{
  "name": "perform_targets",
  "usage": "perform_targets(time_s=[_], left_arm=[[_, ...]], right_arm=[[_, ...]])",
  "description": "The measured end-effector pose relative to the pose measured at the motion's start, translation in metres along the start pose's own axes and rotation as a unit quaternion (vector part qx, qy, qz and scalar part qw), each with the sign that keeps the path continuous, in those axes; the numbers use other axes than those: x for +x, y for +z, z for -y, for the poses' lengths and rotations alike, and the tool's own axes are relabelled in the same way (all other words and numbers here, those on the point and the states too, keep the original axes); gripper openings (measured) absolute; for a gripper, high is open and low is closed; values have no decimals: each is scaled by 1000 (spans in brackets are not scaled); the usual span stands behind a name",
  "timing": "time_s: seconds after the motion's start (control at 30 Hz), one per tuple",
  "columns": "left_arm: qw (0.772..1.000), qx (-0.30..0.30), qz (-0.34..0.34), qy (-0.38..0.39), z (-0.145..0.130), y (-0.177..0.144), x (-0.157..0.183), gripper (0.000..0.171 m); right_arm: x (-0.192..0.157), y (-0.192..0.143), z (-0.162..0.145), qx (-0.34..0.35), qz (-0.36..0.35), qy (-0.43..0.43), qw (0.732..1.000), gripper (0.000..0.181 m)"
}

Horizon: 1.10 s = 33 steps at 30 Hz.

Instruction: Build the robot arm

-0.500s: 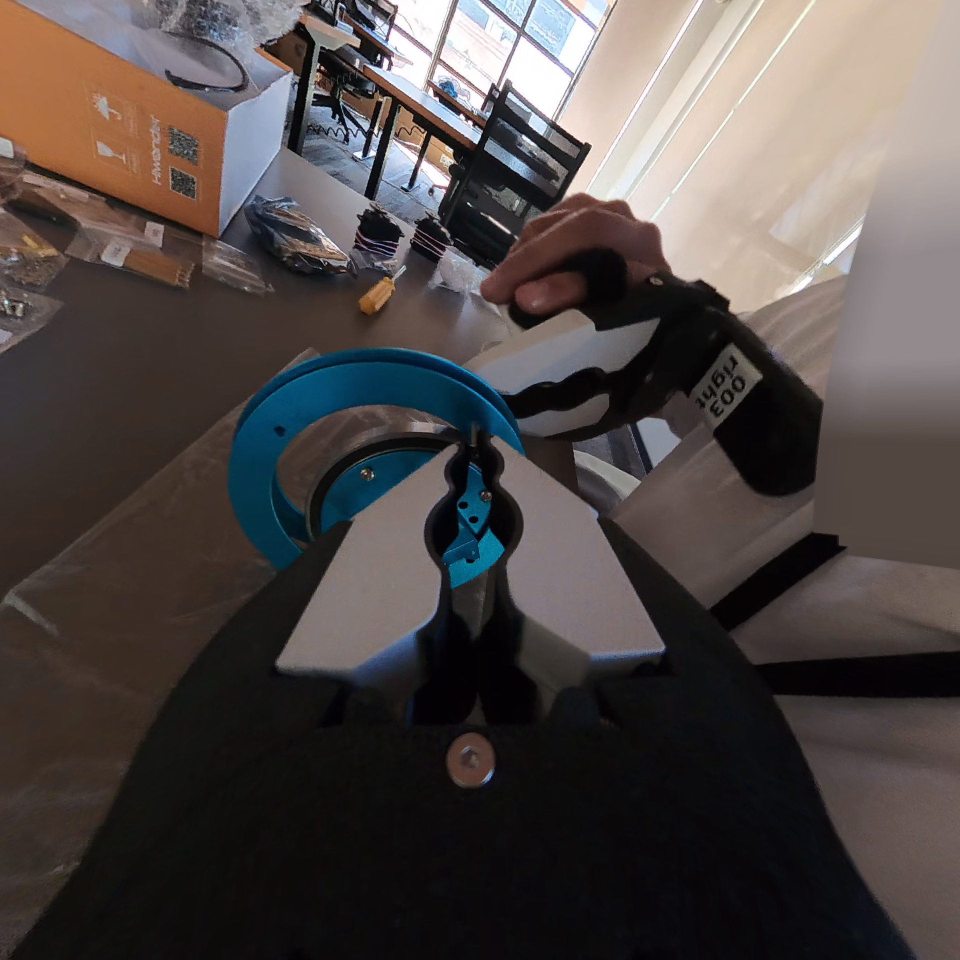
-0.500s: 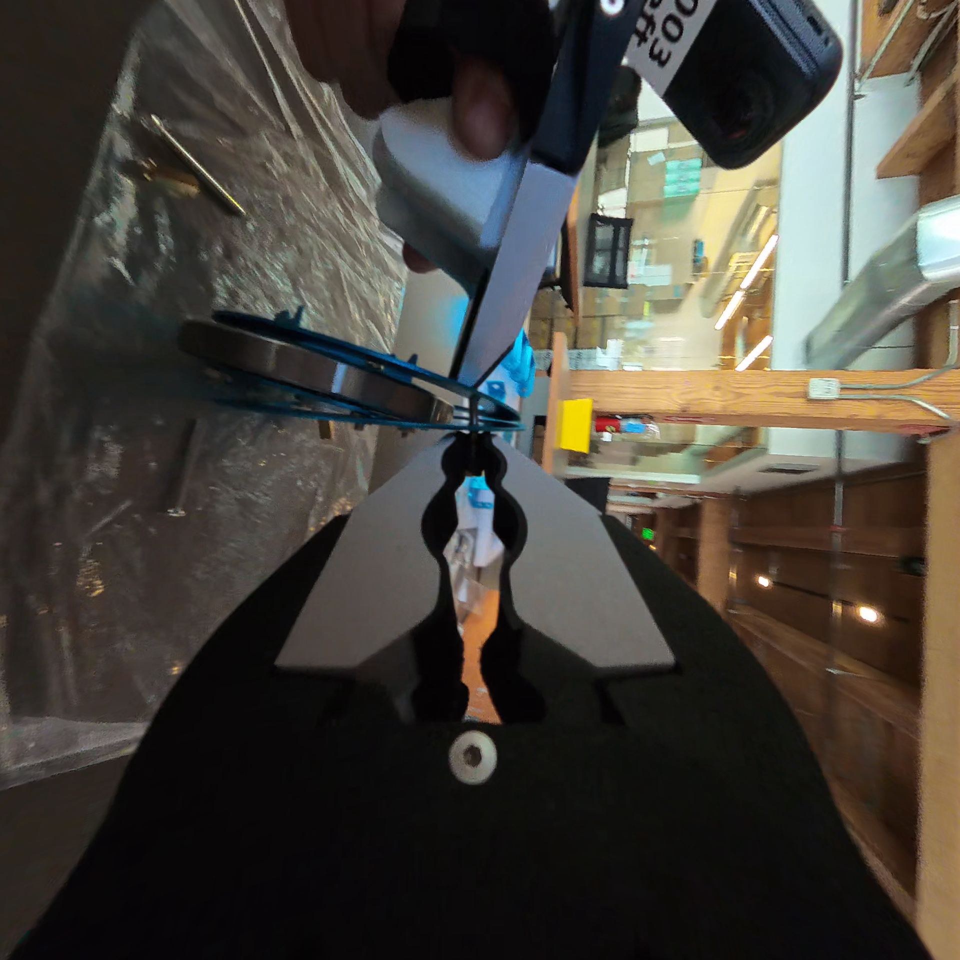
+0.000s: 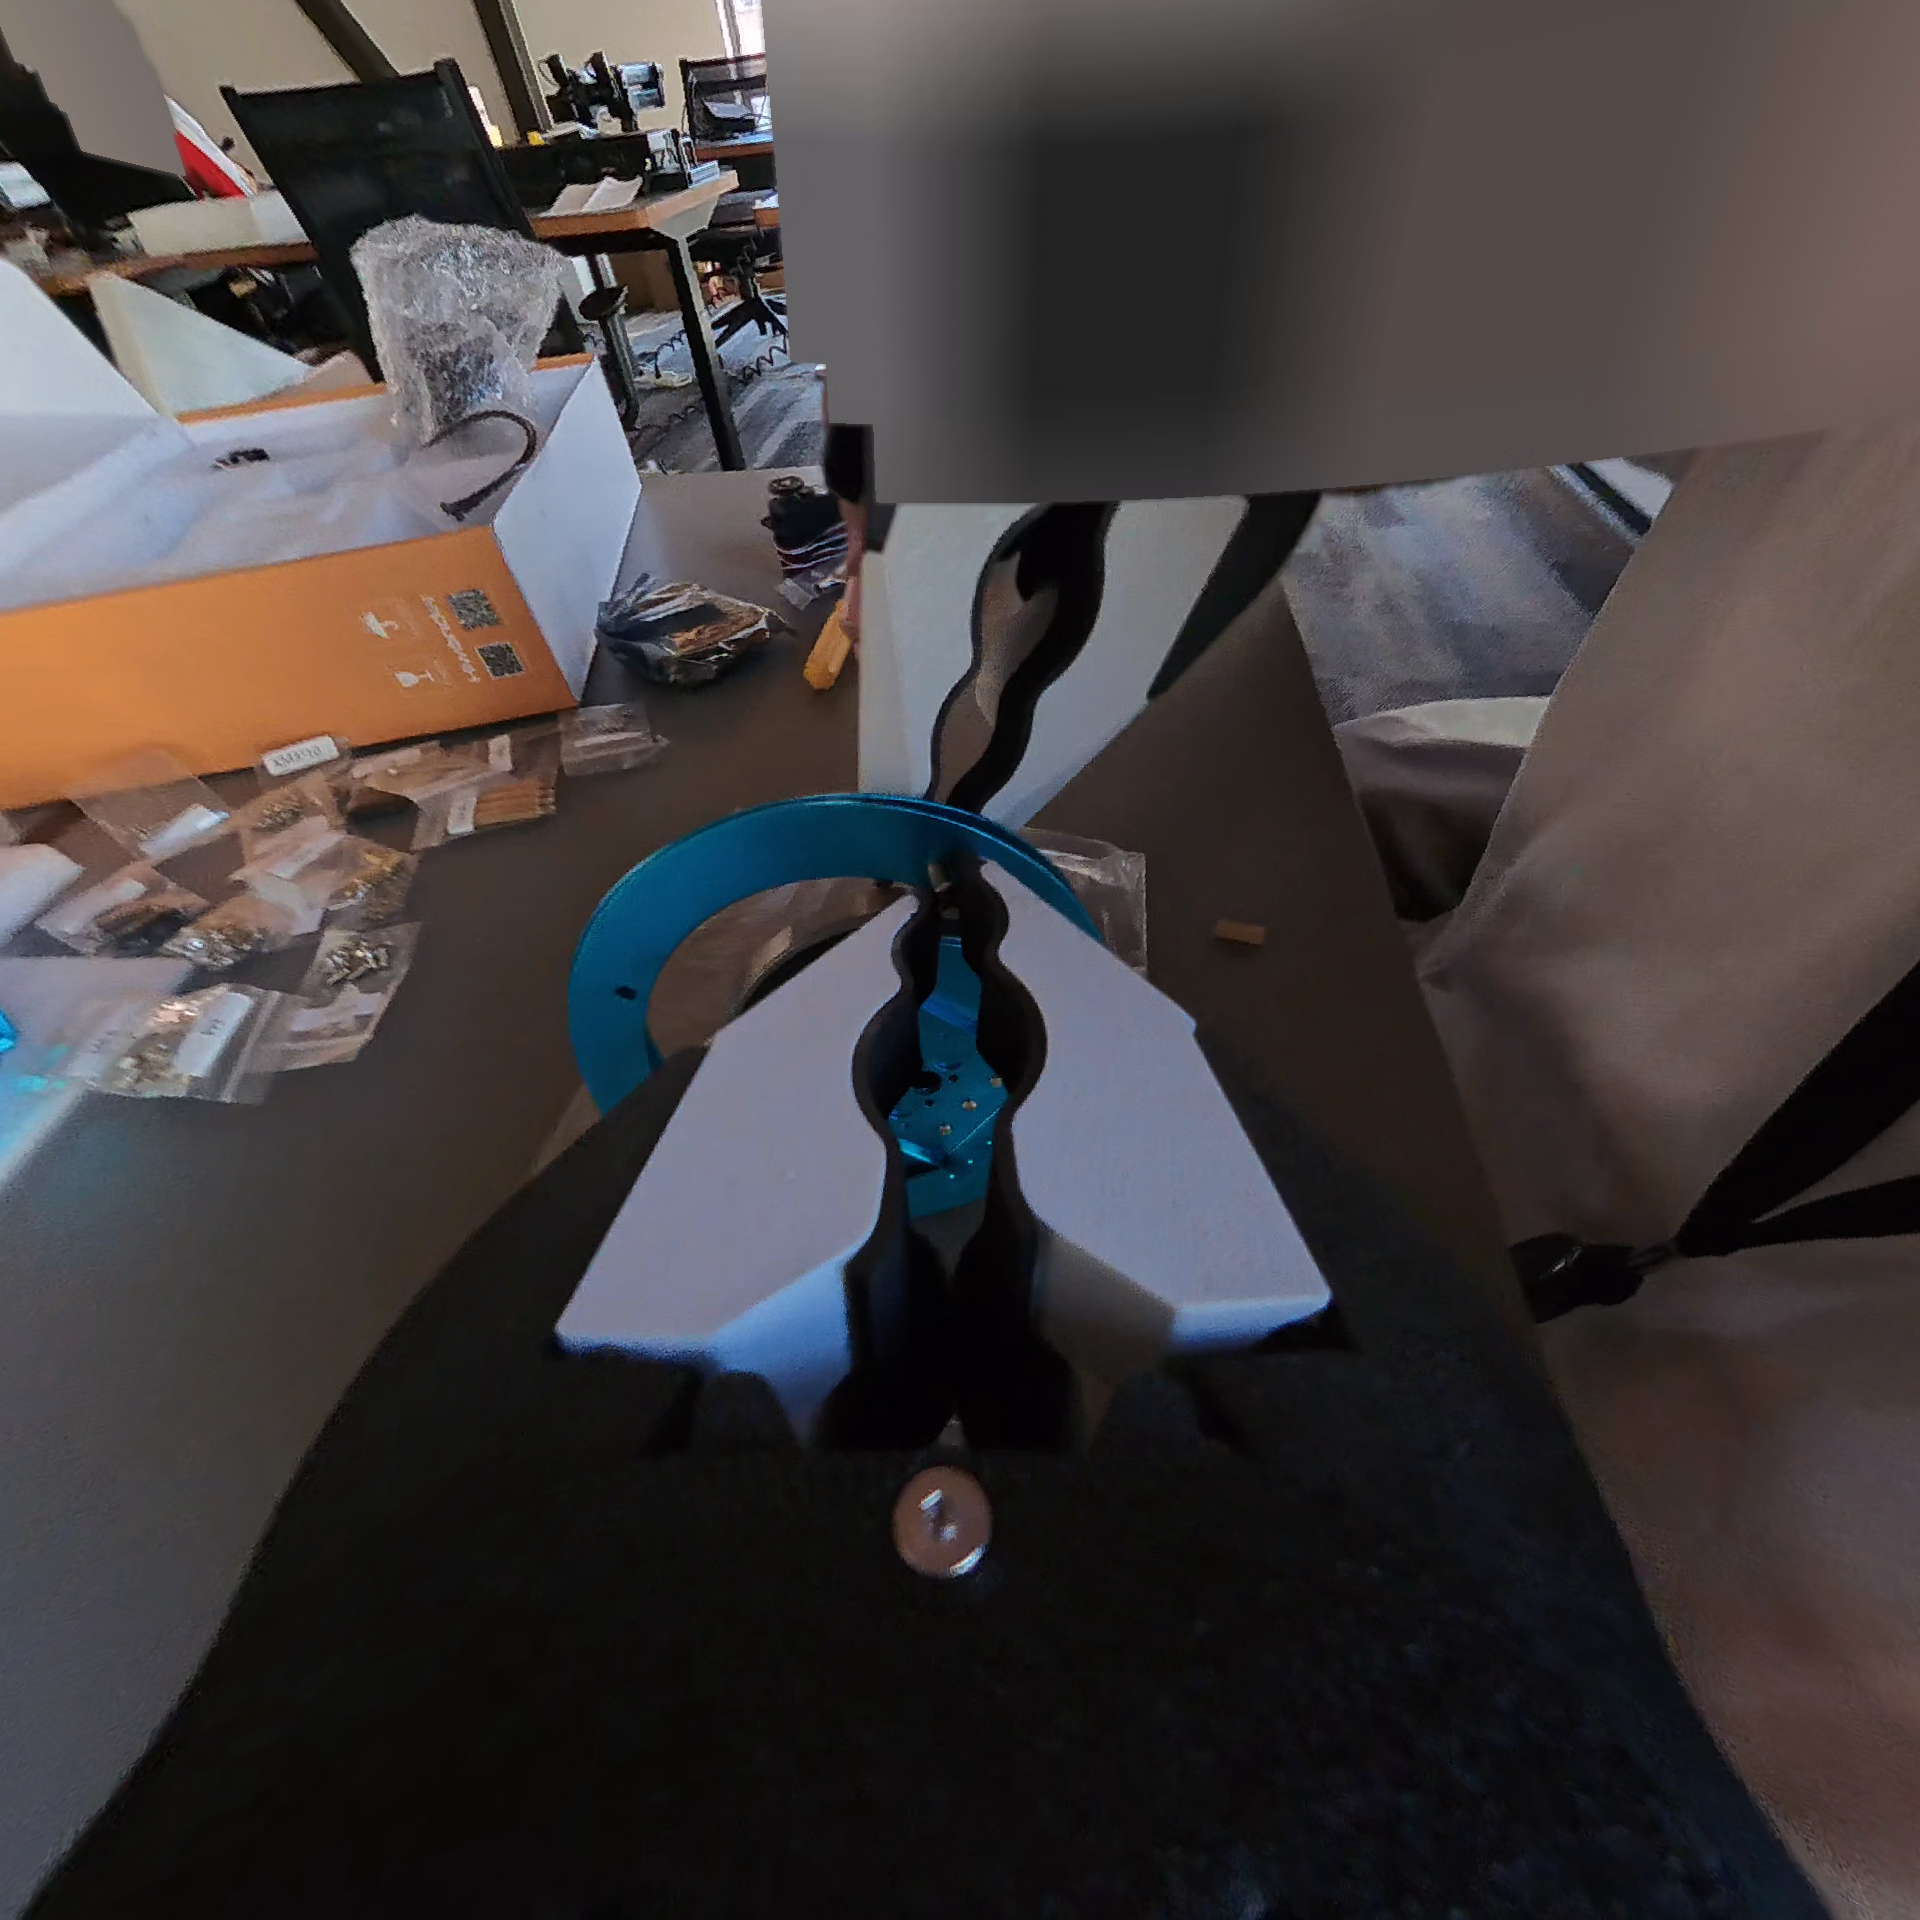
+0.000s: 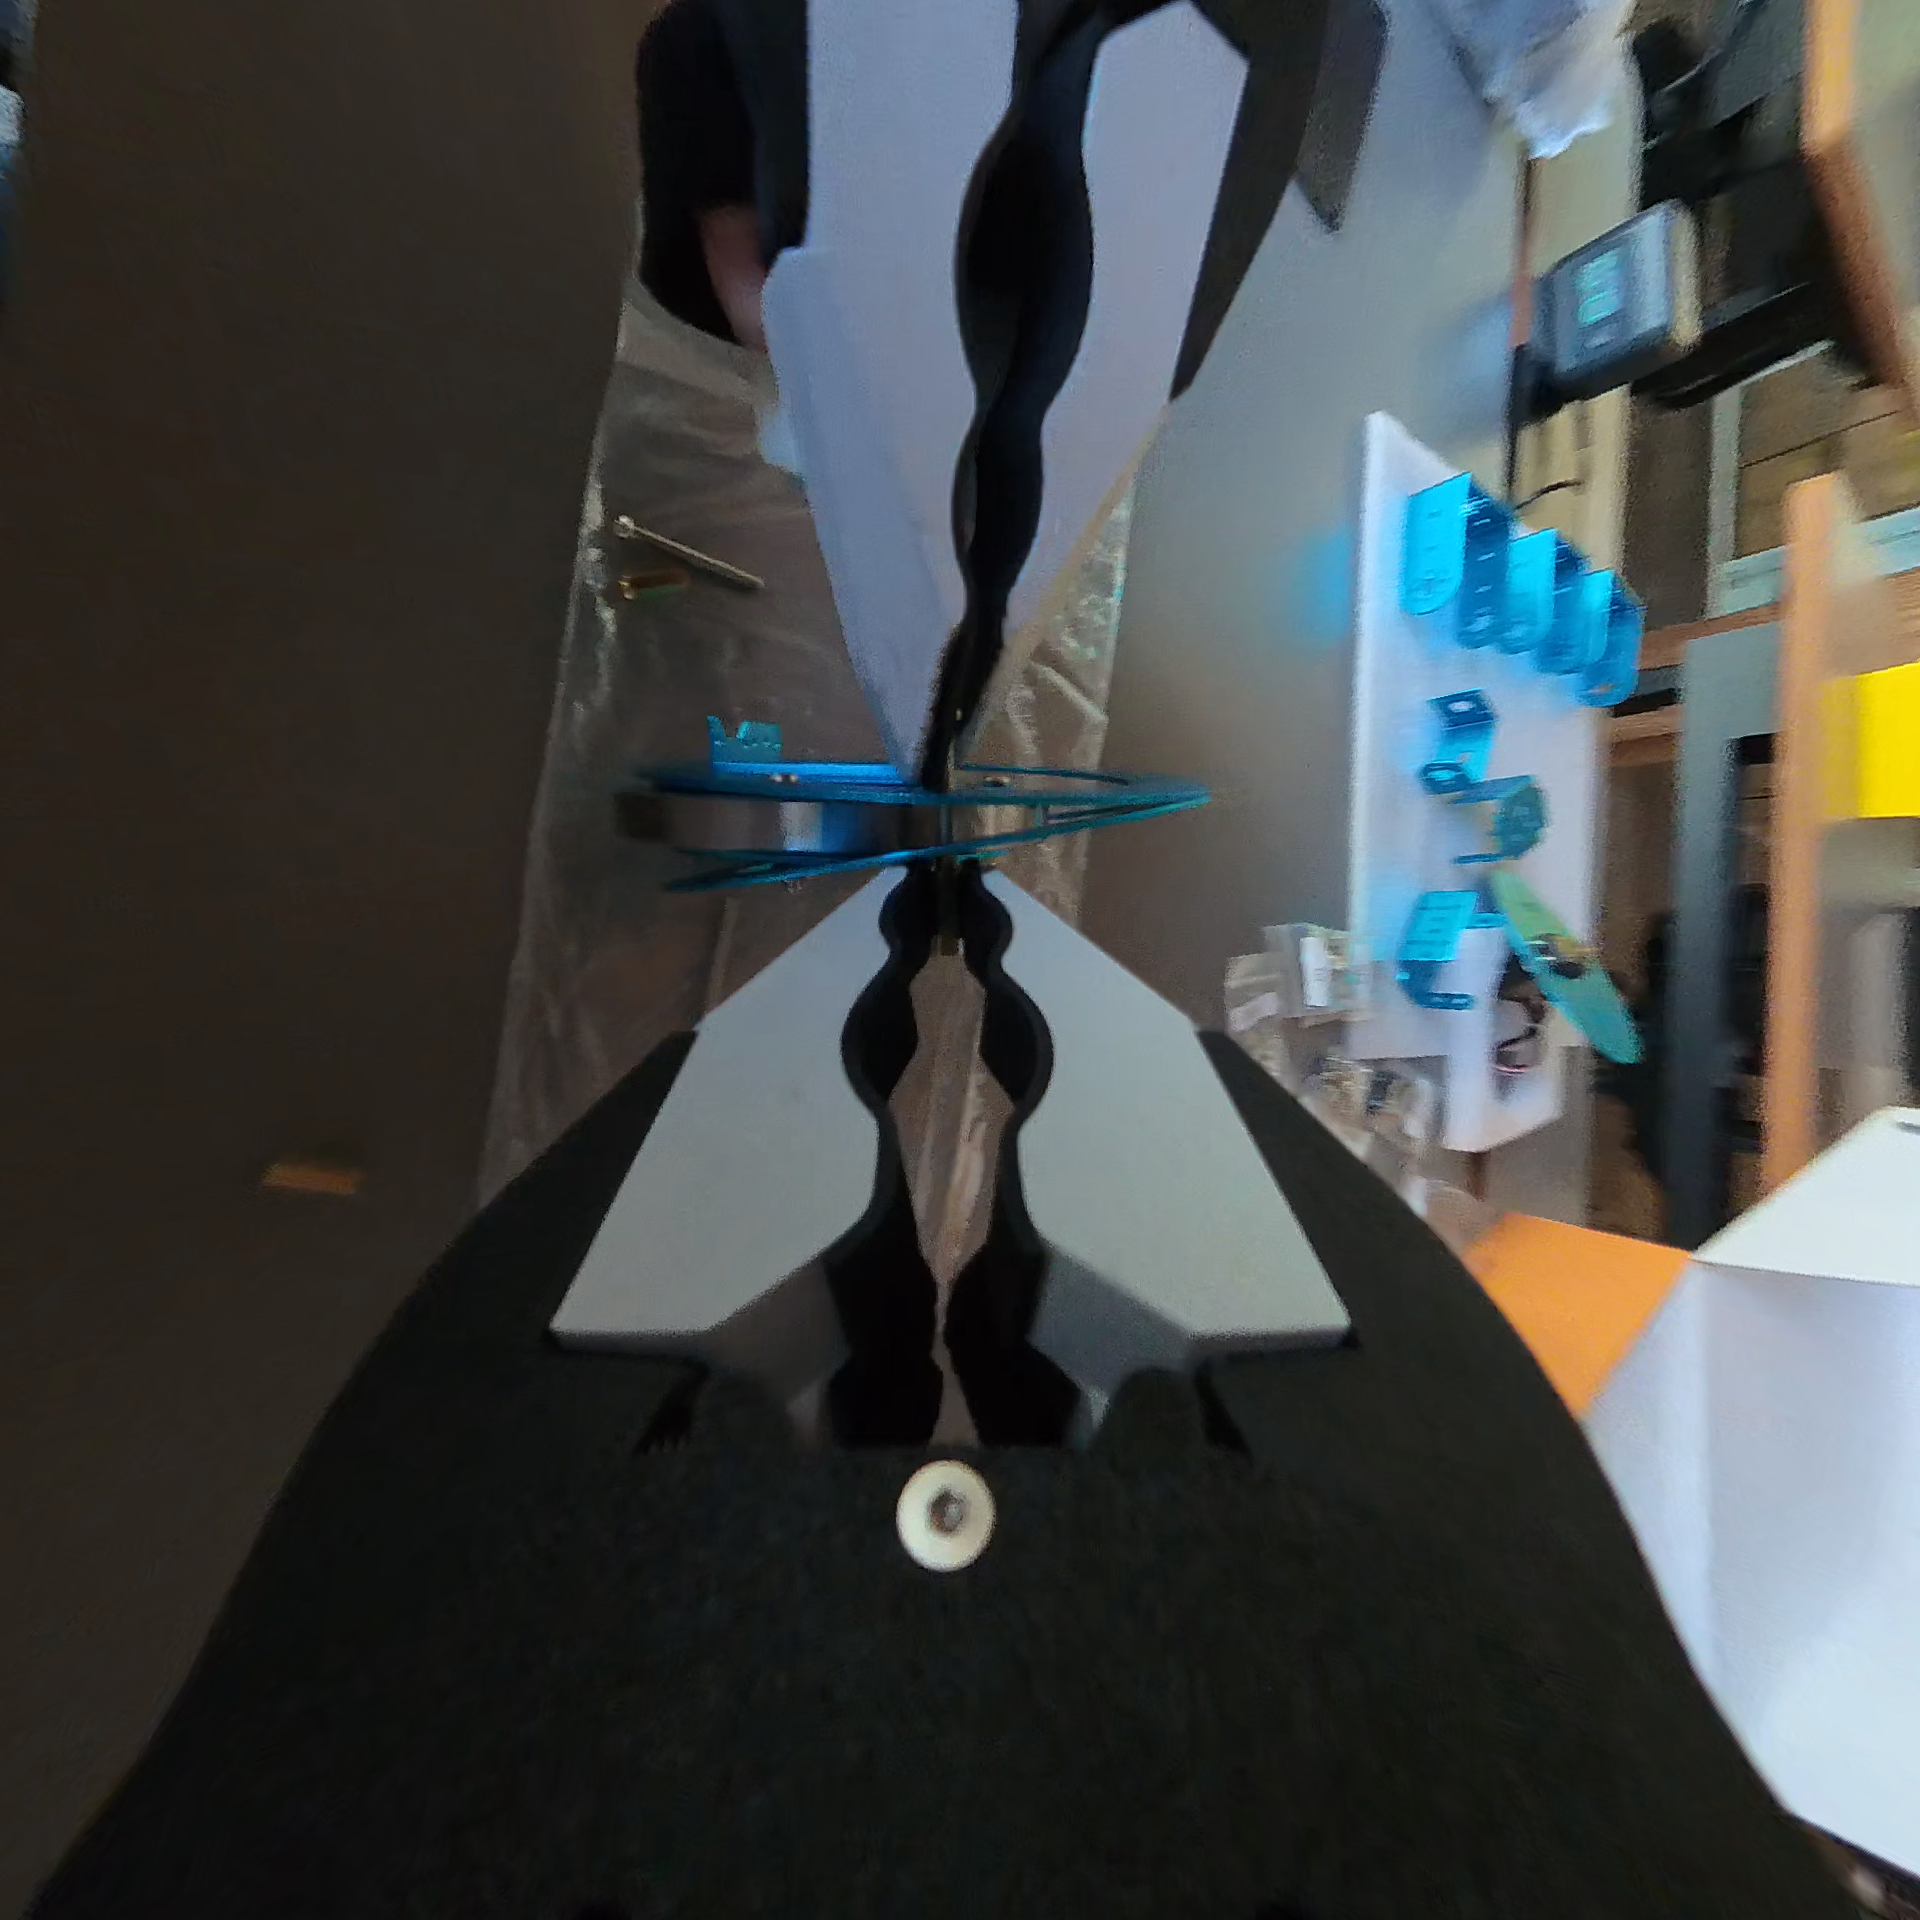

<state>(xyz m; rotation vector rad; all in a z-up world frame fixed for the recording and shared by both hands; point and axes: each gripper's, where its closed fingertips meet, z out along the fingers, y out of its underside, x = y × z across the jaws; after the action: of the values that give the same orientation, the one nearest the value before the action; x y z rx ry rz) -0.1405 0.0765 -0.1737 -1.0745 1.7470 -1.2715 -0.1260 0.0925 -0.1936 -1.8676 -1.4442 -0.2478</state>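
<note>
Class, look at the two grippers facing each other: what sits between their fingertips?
The blue ring assembly, seen edge-on in the right wrist view, between the left gripper and right gripper.

A dark grey table (image 3: 312, 1195) fills the foreground, daylight falling across it. Behind it stands a black chair (image 3: 374, 177), then wooden-topped desks (image 3: 644, 213) on black legs, with more chairs further back. The far wall (image 3: 249, 42) is pale with dark slanted beams. In the right wrist view, wooden shelving (image 4: 1808, 623) and a yellow block (image 4: 1870, 743) show, blurred.
</note>
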Motion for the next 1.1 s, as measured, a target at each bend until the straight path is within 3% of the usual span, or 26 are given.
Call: perform_targets(time_s=[0.17, 0.3, 0.57, 0.63, 0.7, 0.83, 0.97, 1.1], left_arm=[[999, -11, 9, 42, 0, 1, 2, 3], [998, -14, 11, 55, -1, 2, 2, 2], [996, -20, 5, 82, -4, 6, 9, 0], [998, -13, 9, 68, -3, 4, 6, 0], [999, -8, 11, 49, -2, 2, 3, 0], [1000, -12, -4, 8, -8, 3, -1, 0], [1000, 21, -5, -6, -6, -2, -9, 0], [999, 37, -1, -10, -1, -9, -18, 1]], right_arm=[[-10, -2, -1, -9, 140, 53, 989, 4], [-16, -5, -1, -26, 275, 95, 957, 4], [-35, -22, 0, -62, 552, 184, 811, 4], [-32, -19, 1, -48, 536, 174, 825, 4], [-26, -14, 1, -37, 475, 149, 866, 4], [-2, -4, -1, -13, 288, 90, 953, 5], [8, -1, -1, 45, 169, 78, 982, 5], [13, 1, 3, 119, 62, 63, 989, 4]])
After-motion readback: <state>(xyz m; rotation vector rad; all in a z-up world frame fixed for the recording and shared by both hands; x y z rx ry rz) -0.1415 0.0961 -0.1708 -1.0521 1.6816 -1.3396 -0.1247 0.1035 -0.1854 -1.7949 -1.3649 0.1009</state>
